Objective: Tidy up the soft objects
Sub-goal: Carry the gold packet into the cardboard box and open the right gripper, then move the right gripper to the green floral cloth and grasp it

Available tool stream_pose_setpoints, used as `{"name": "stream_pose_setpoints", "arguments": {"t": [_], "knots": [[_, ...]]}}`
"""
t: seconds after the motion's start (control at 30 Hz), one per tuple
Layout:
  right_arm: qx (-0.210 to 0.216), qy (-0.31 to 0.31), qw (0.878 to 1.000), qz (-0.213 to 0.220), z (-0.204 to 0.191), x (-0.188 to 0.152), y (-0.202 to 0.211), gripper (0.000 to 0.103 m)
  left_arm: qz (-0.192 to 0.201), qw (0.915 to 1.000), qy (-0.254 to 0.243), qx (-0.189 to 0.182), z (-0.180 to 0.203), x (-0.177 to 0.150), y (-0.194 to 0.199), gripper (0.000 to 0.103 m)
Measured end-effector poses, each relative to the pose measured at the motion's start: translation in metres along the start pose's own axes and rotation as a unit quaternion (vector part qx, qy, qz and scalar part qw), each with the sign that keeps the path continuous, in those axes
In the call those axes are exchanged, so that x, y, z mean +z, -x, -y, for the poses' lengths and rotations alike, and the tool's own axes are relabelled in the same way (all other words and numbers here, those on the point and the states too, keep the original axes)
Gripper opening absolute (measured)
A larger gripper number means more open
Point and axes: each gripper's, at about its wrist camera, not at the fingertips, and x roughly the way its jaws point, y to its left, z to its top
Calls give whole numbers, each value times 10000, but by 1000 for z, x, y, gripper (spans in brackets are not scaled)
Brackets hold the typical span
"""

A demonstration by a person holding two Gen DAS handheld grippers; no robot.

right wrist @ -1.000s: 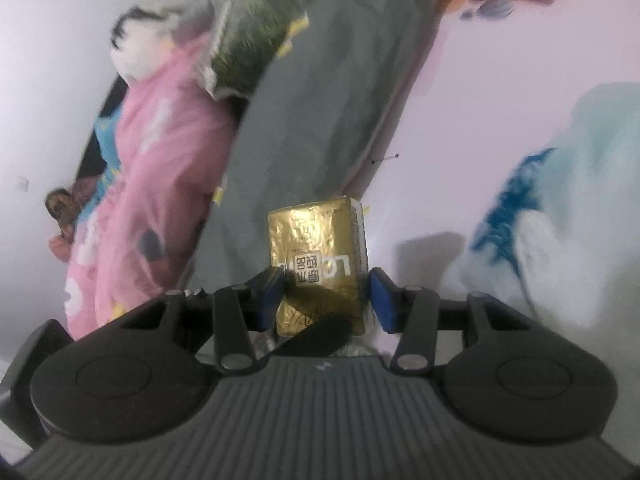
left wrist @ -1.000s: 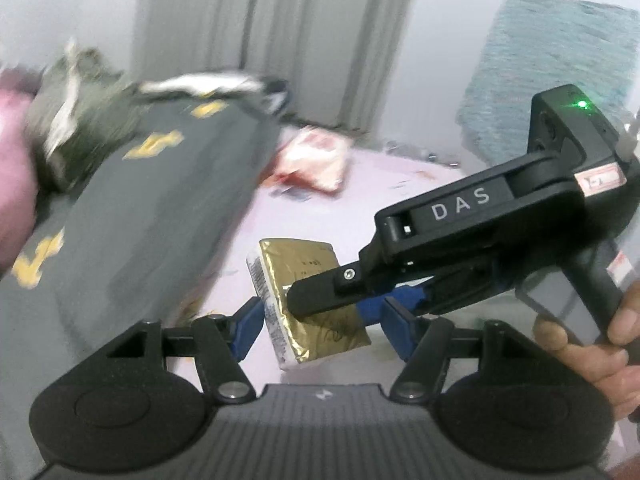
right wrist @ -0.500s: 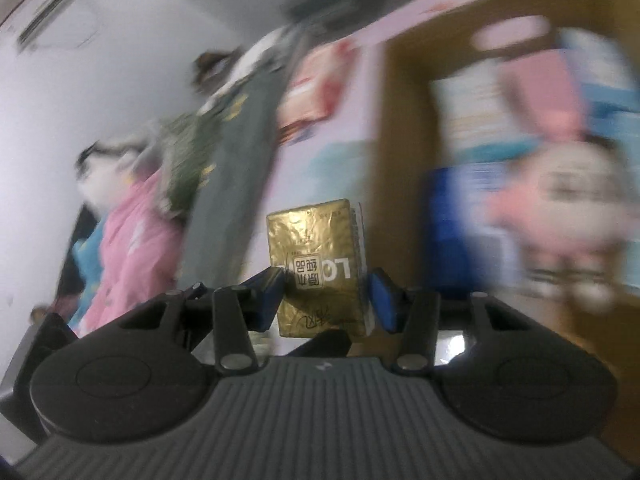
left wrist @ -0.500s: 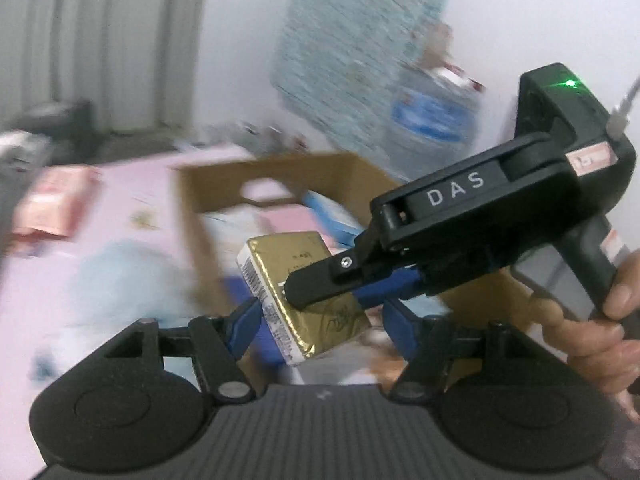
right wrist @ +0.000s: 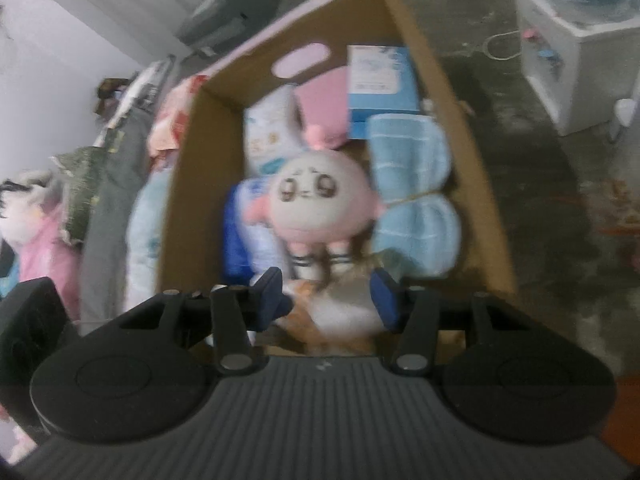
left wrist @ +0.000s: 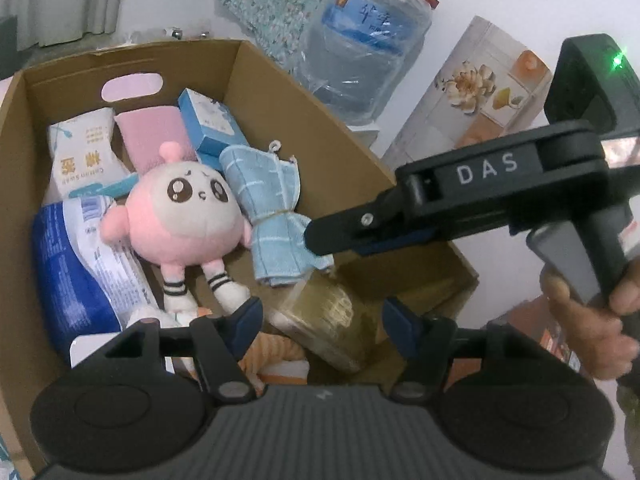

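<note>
A gold pack (left wrist: 328,316) lay tilted in the cardboard box (left wrist: 280,92), beside a pink plush doll (left wrist: 188,216) and a tied blue towel (left wrist: 272,216).

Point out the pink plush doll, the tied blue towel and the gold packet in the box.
pink plush doll (left wrist: 188,216): left wrist view, on its face.
tied blue towel (left wrist: 266,188): left wrist view, on the fold above the string.
gold packet (left wrist: 328,320): left wrist view, on its top face.

Below me, the open brown cardboard box (left wrist: 280,92) is crowded: a round pink plush doll (left wrist: 186,216) fills the centre and a tied light-blue towel (left wrist: 276,216) the right. Bare floor shows only beside the box's right wall.
</note>
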Motion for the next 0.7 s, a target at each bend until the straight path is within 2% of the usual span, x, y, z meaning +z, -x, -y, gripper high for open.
{"name": "stream_pose_setpoints", "arguments": {"t": [0.27,0.4,0.53,0.7], "knots": [[175,-43,9995,258,-5,-5,10,51,225,9994,265,-28,-12,2,28,68],[695,-142,9960,543,-19,-16,33,62,568,9978,311,109,-25,-3,64,76],[1288,-99,9882,827,-42,-31,49,76,848,9946,479,355,-48,-13,102,78],[2059,-38,9745,889,-76,-48,50,80,1211,9861,685,910,-80,-40,152,82]]}}
